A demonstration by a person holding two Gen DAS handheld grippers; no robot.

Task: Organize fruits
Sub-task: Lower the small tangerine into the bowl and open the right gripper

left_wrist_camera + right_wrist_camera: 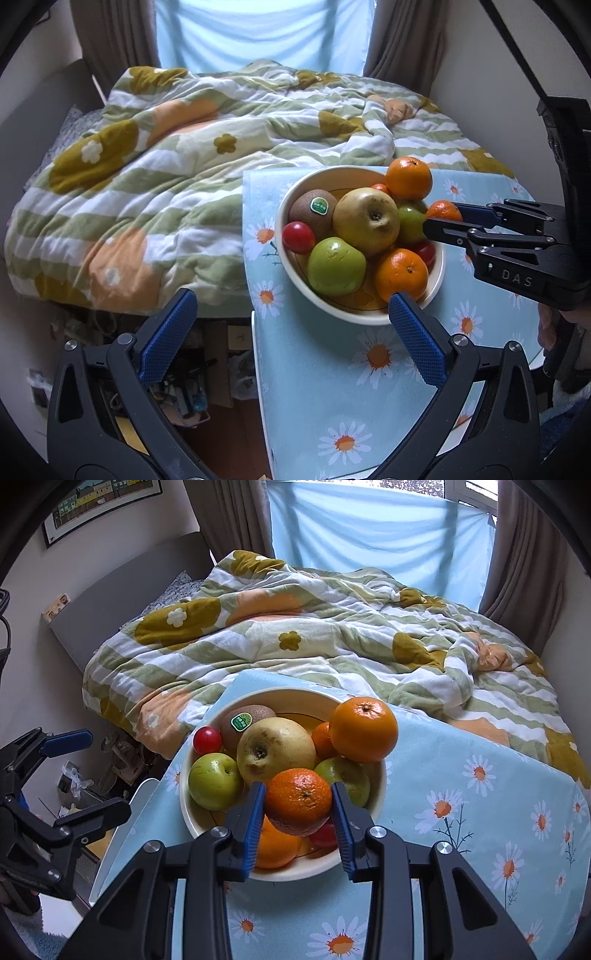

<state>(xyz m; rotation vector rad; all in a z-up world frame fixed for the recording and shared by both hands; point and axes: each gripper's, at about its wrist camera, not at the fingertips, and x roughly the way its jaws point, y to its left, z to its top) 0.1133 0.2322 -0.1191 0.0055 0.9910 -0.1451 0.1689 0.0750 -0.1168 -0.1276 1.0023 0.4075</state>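
Nearest the lens: right gripper (pixel 298 805), pads clamped on a mandarin (pixel 298 800), poised over the near rim of the fruit bowl (pixel 380 775). Bowl sits toward the table's (pixel 461 812) far-left corner, already heaped with apples, kiwi, oranges. Left gripper (pixel 291 332) spread wide, empty, hanging at the table's left edge. Likely next: straight down into the gap beside the green apple (pixel 215 781).

My right gripper (pixel 298 805) clamps a mandarin (pixel 298 800) above the fruit bowl (pixel 380 775); left gripper (pixel 79 771) spread wide.
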